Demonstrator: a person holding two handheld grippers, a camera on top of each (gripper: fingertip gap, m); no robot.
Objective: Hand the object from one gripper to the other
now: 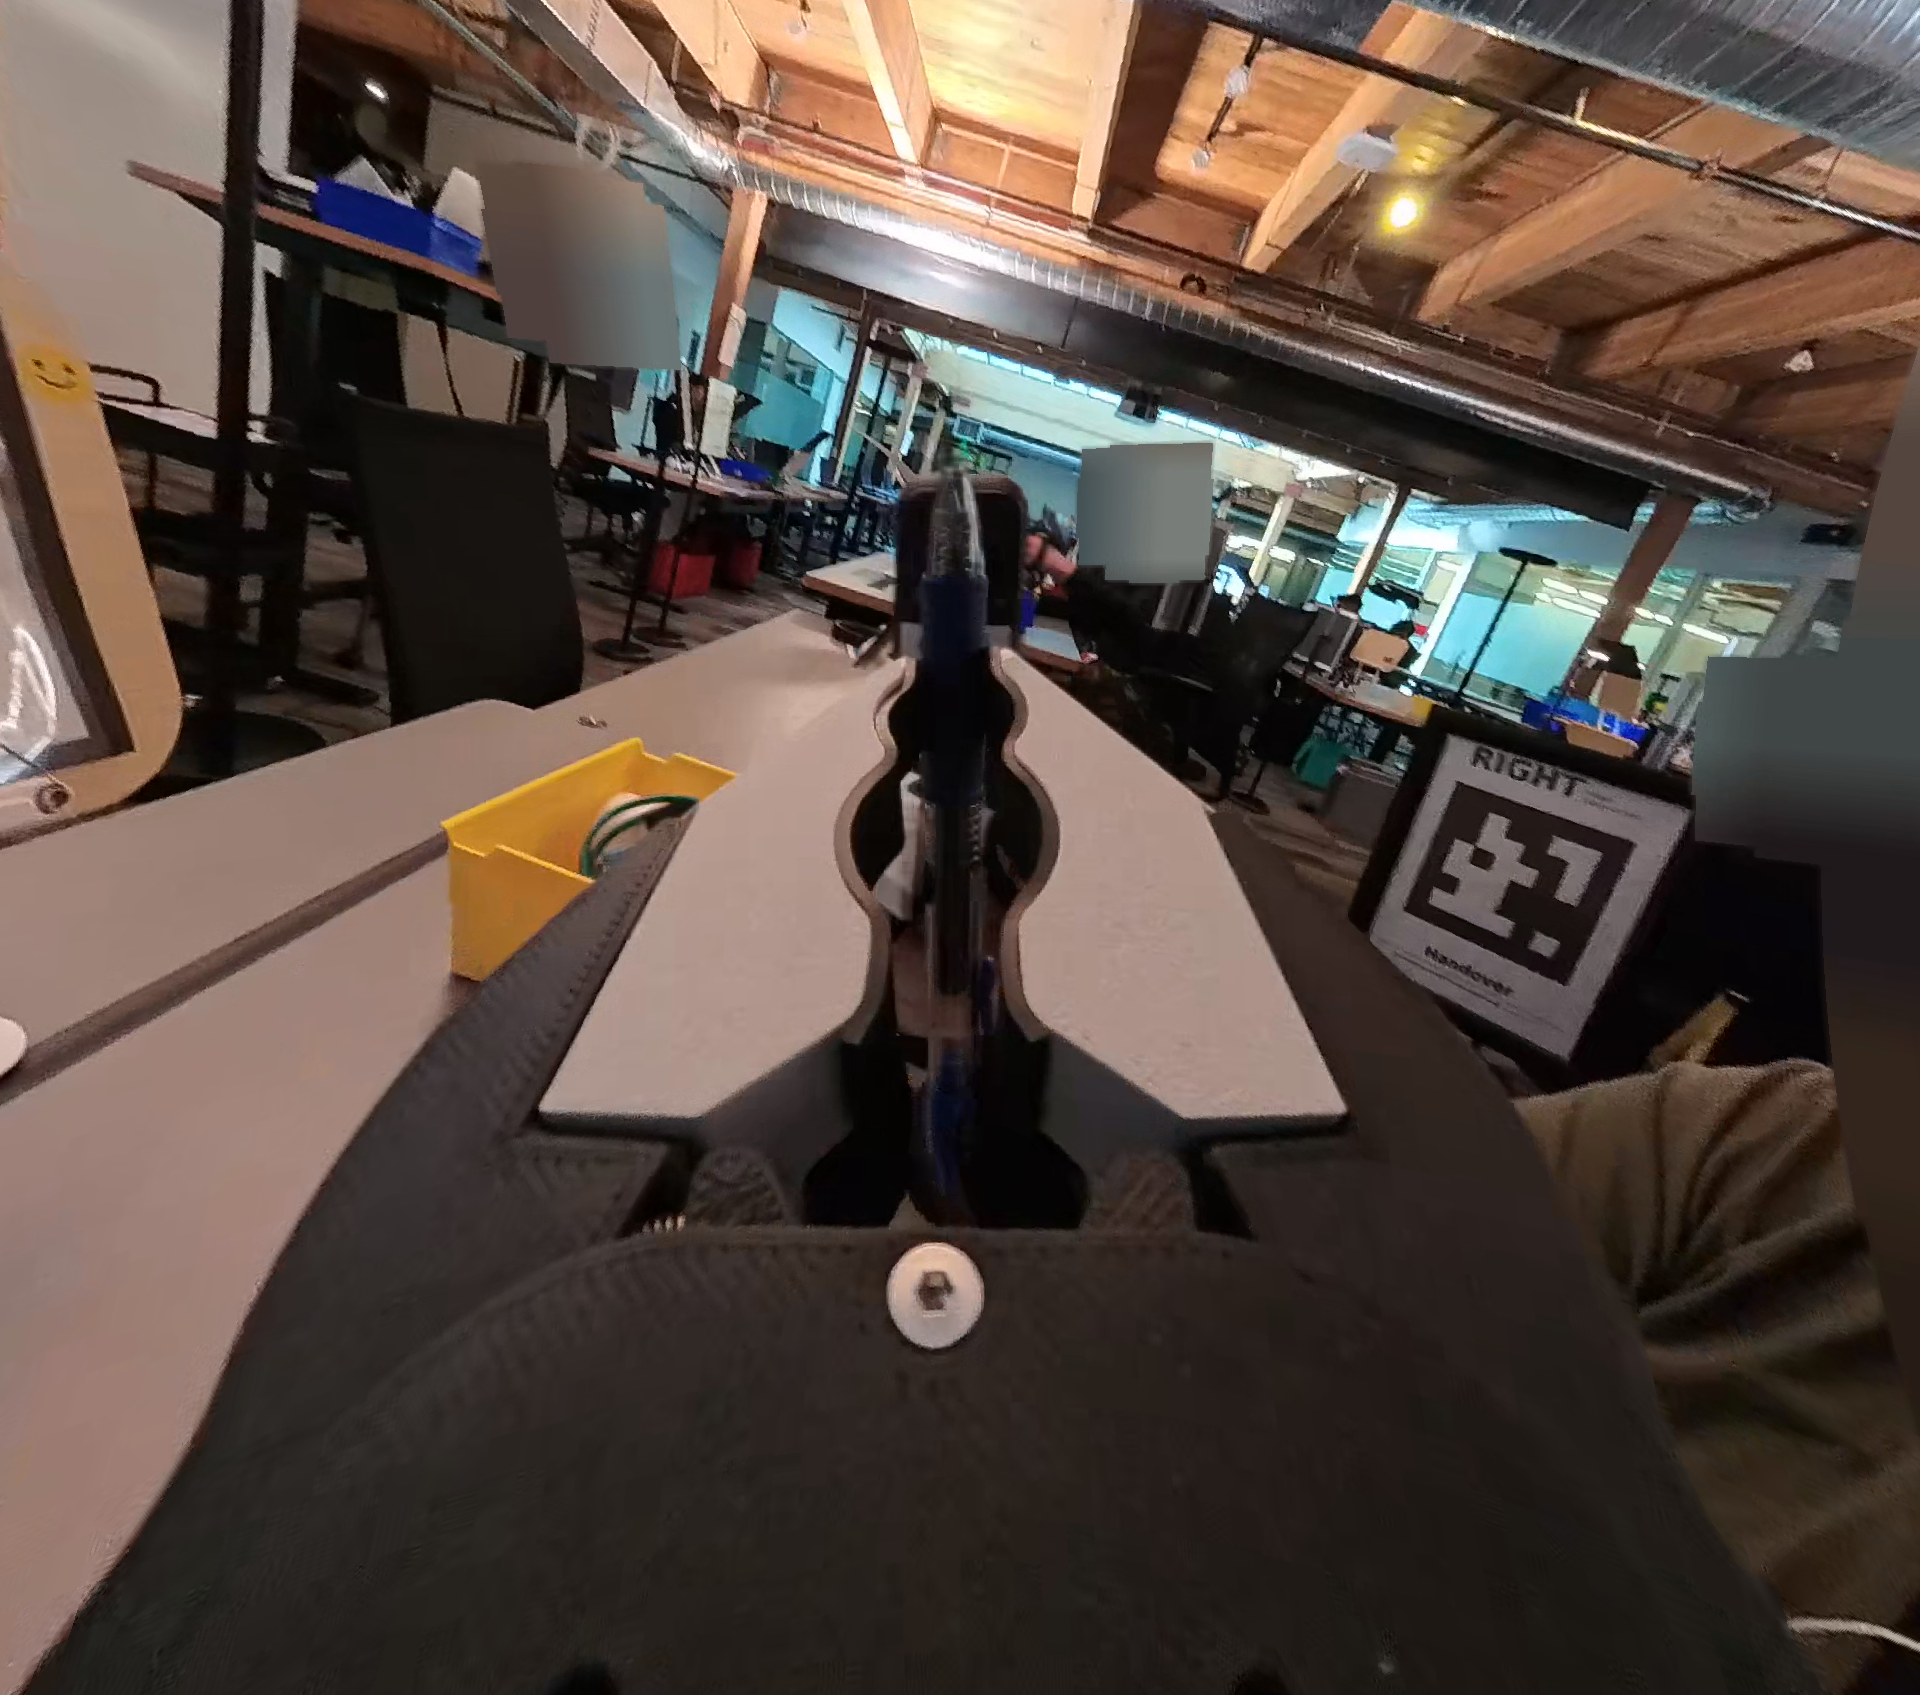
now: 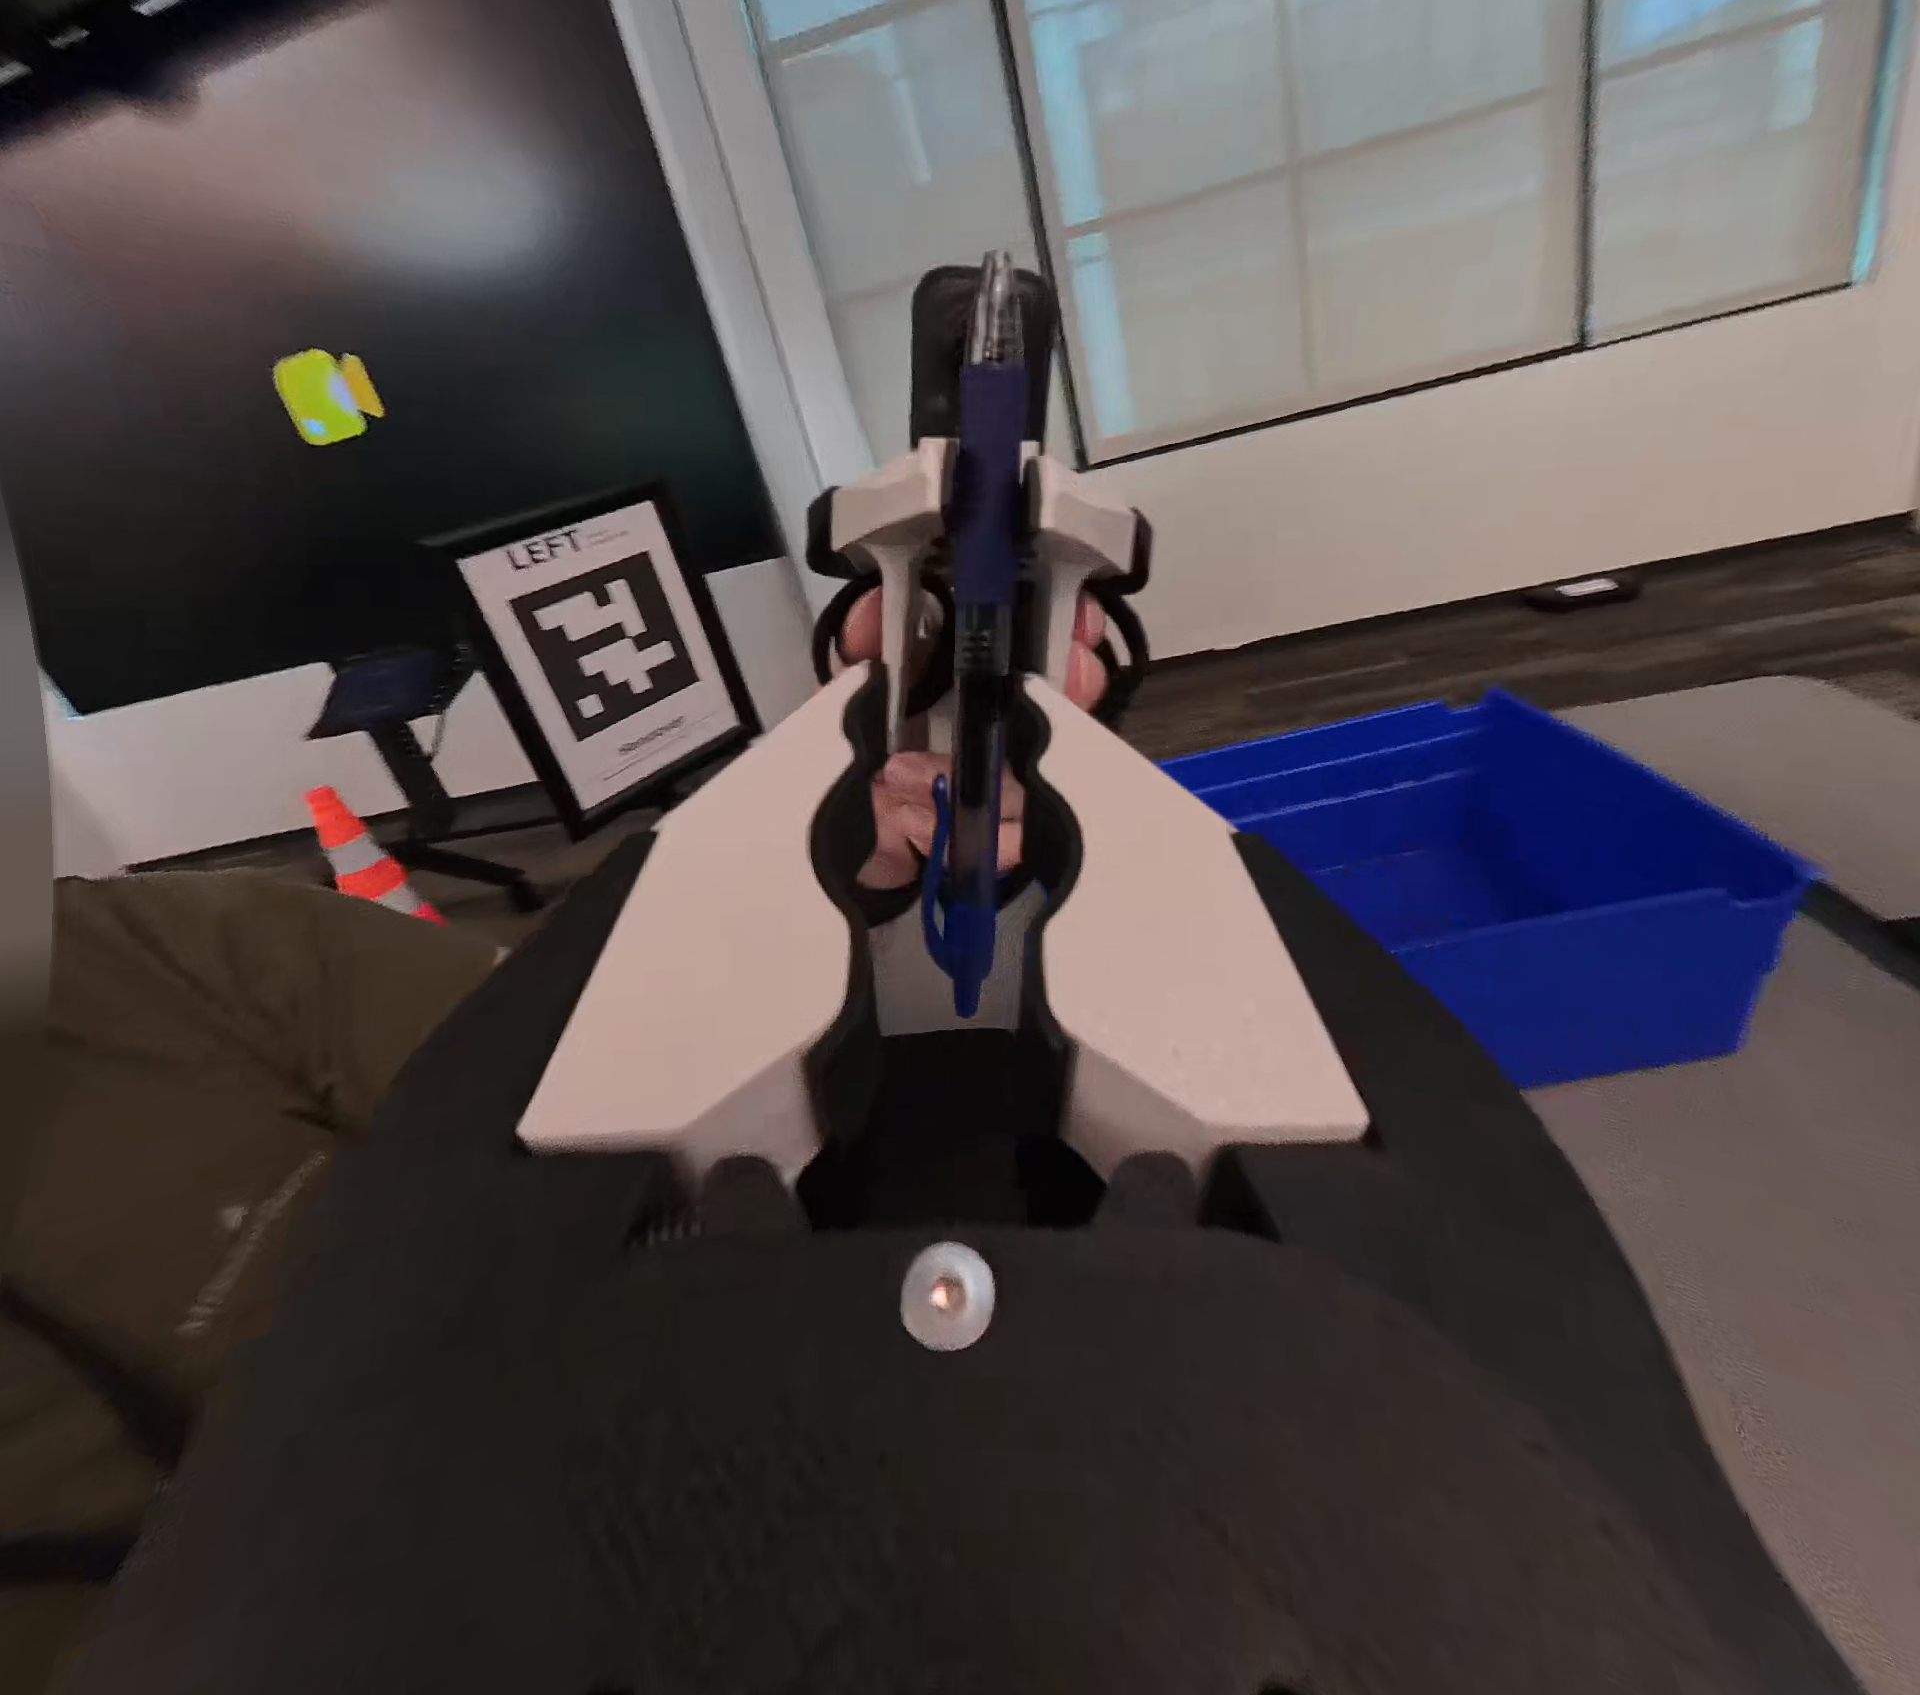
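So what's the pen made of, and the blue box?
The pen looks like clear, glossy plastic, since its dark inside shows through the barrel. Its blue grip sleeve looks matte, probably rubber. The blue box looks like hard, smooth moulded plastic with a slight sheen on its walls.

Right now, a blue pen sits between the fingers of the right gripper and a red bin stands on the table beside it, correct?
Not quite: the bin on the table is blue, not red, as the right wrist view shows. The rest holds: a blue pen sits between the fingers of the right gripper.
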